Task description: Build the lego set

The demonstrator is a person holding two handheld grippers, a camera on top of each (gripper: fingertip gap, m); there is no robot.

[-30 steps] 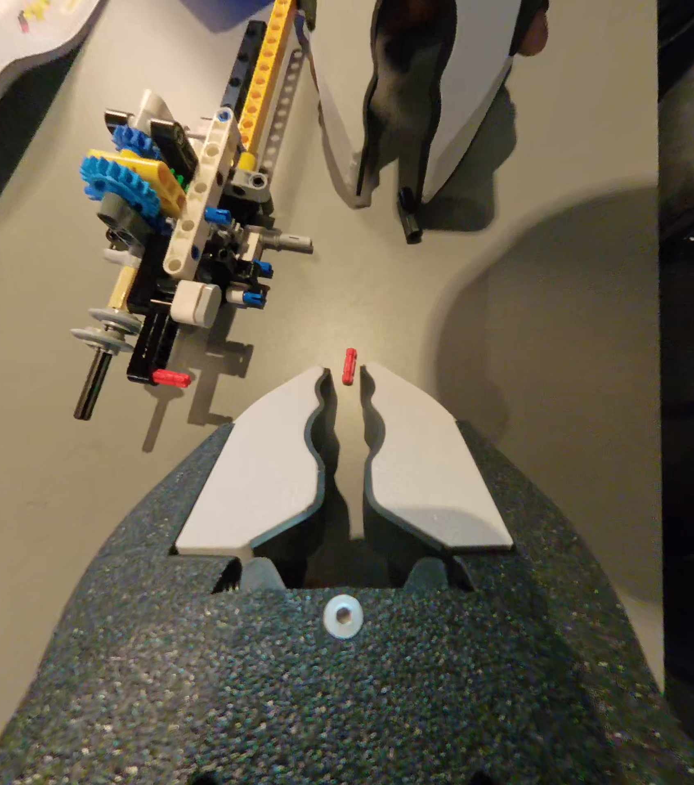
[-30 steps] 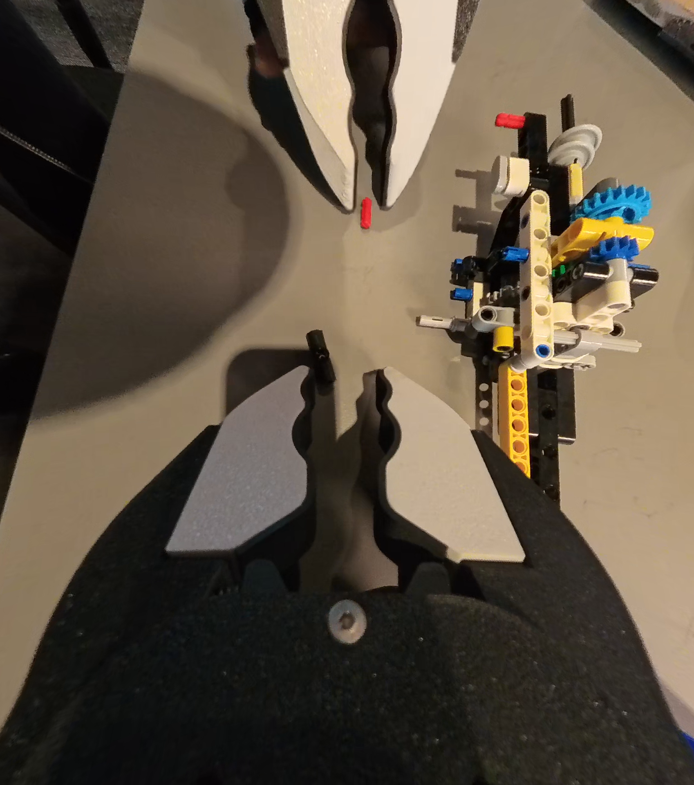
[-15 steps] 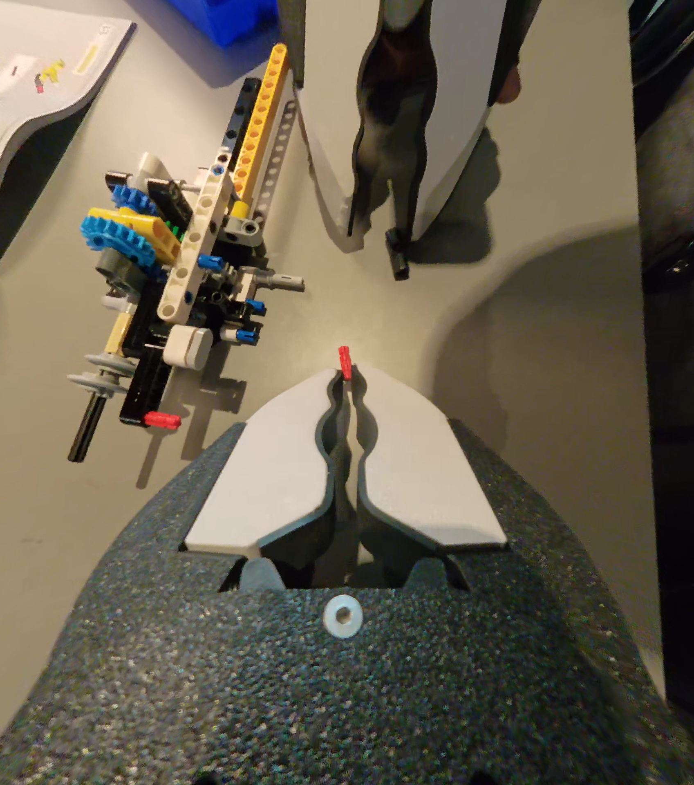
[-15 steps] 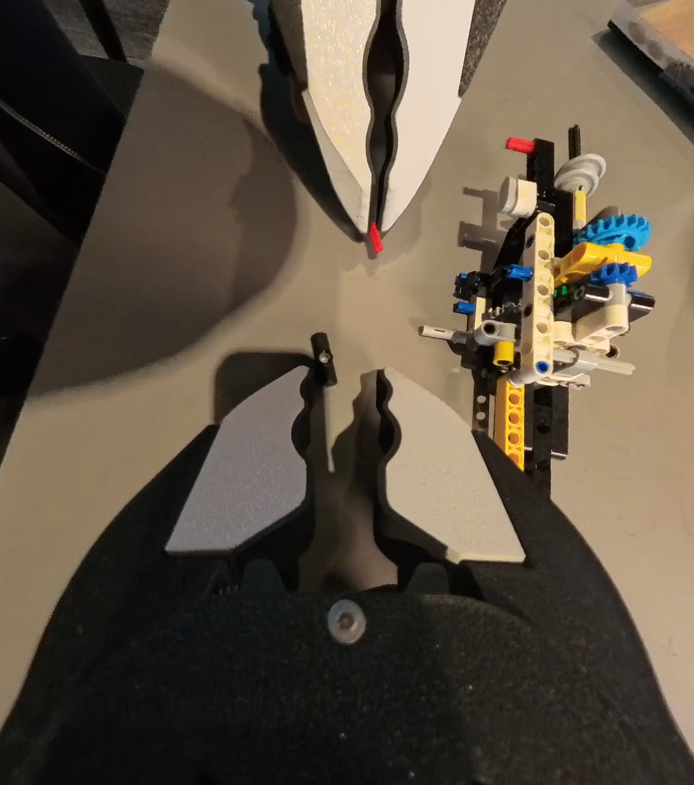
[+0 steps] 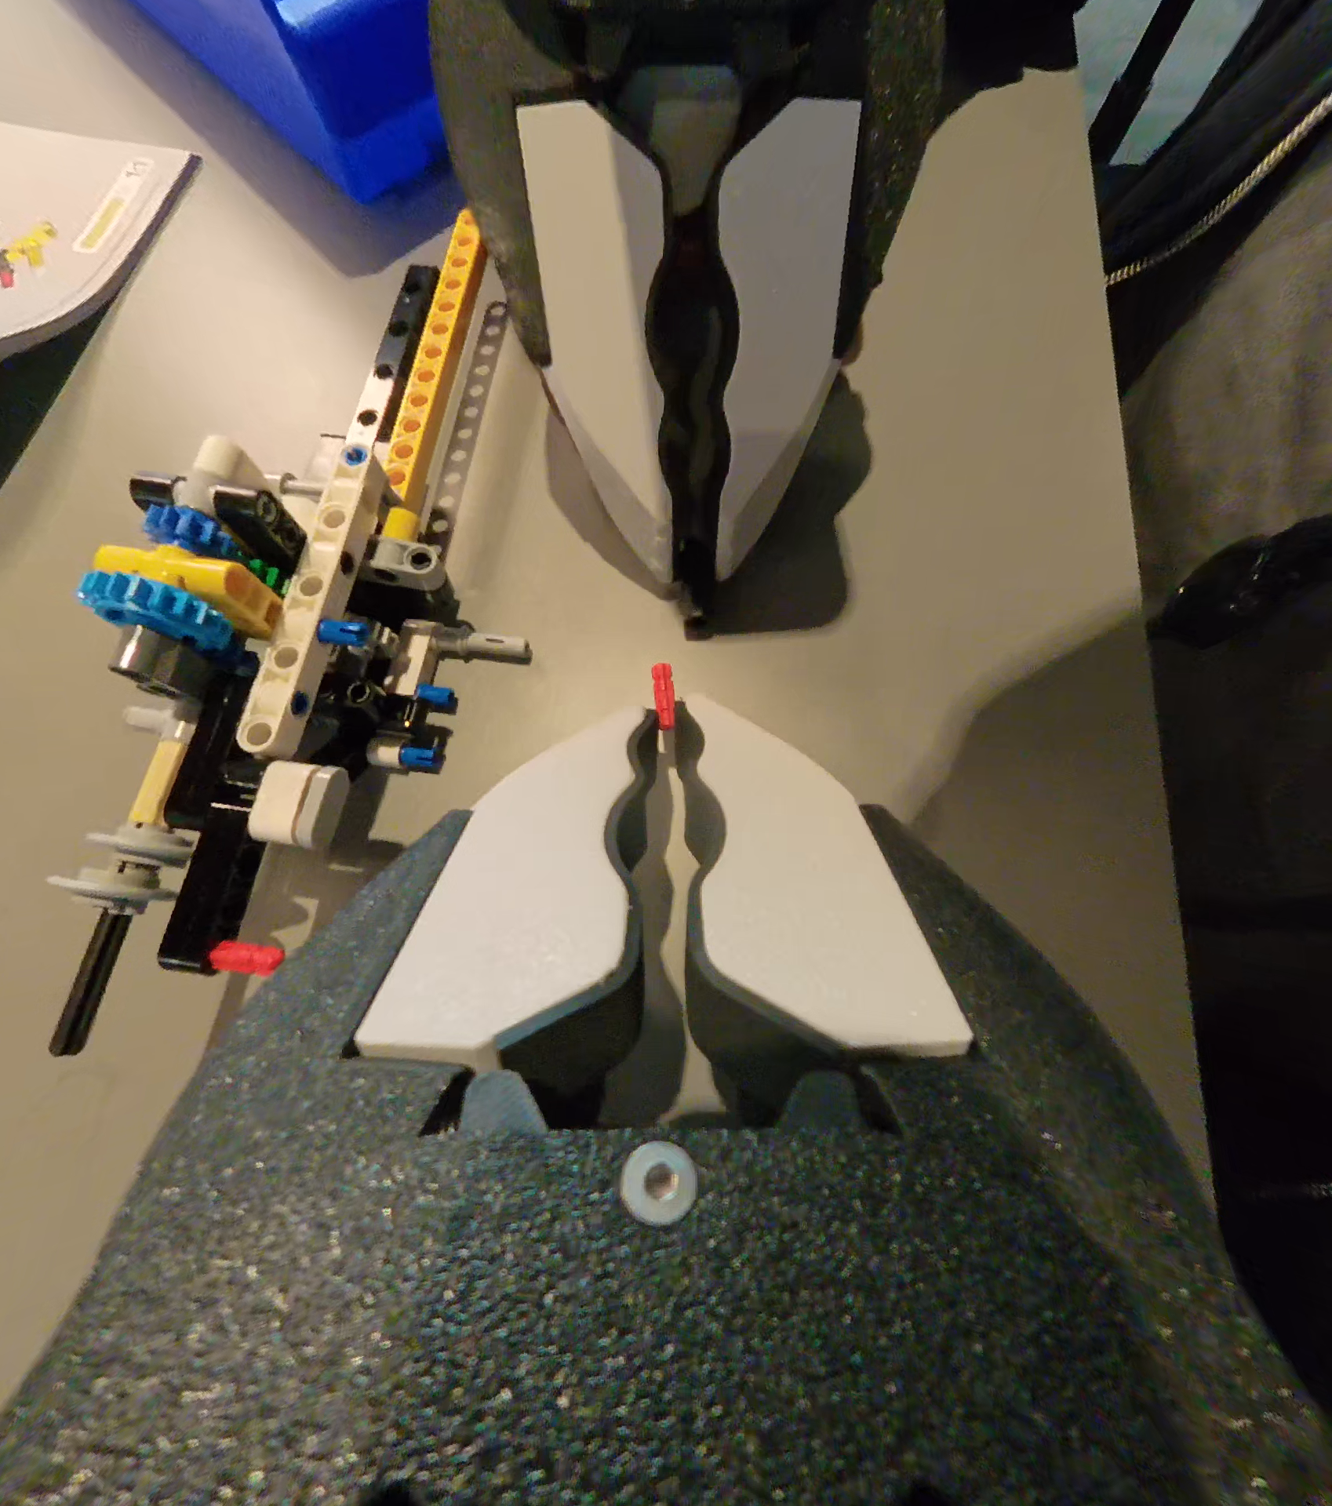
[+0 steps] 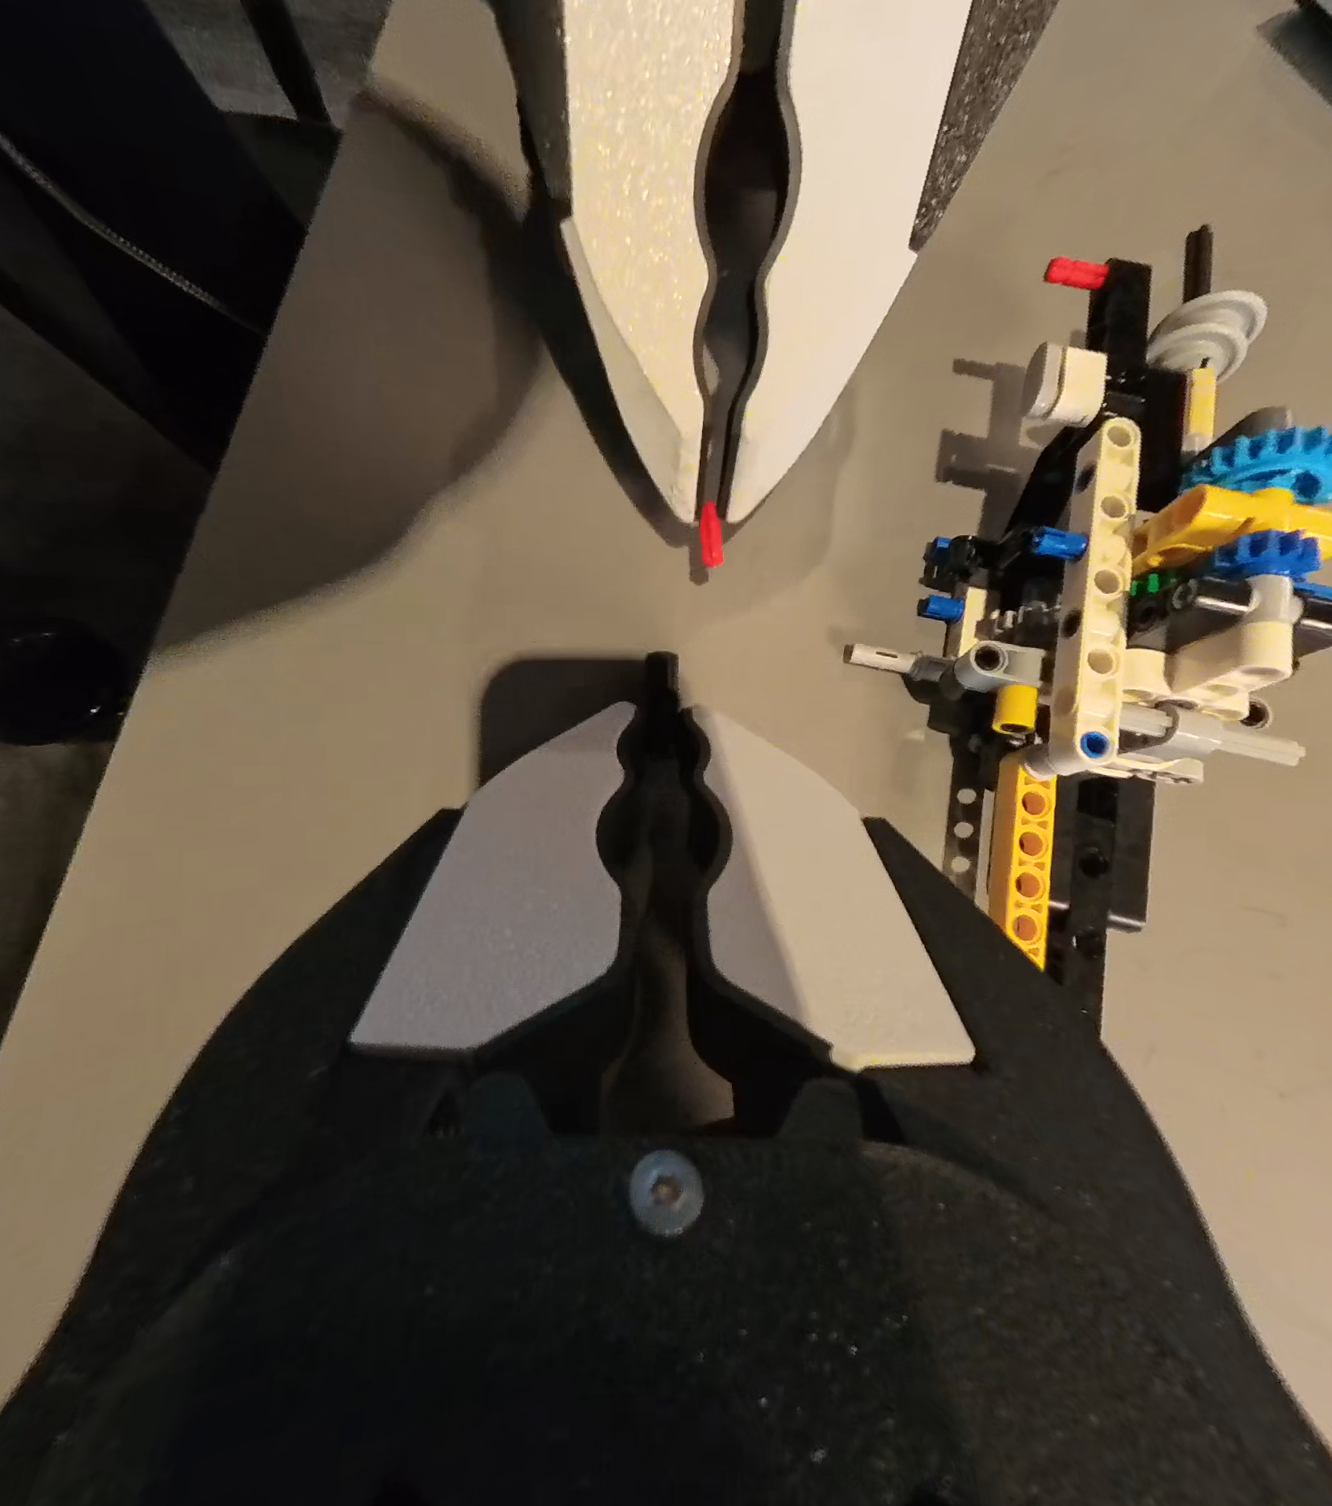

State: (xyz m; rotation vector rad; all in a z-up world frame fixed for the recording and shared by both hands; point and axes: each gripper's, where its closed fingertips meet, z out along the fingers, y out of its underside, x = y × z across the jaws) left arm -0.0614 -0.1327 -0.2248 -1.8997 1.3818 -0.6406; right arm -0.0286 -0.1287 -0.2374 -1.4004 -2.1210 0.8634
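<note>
Grey tabletop (image 5: pixel 972 407) carries the multicoloured lego assembly (image 5: pixel 296 644) at left, its long yellow beam running near to far. Left gripper (image 5: pixel 664 717) pinches a small red pin (image 5: pixel 662 693) pointing far toward the right gripper (image 6: pixel 663 709), which clamps a short black pin (image 6: pixel 659 676) pointing back.

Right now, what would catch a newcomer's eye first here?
Two pincer-like grippers meet tip to tip over the grey table: the left gripper pinches a tiny red pin, the right gripper a small black pin. Beside them lies a colourful lego model with blue gears.
</note>
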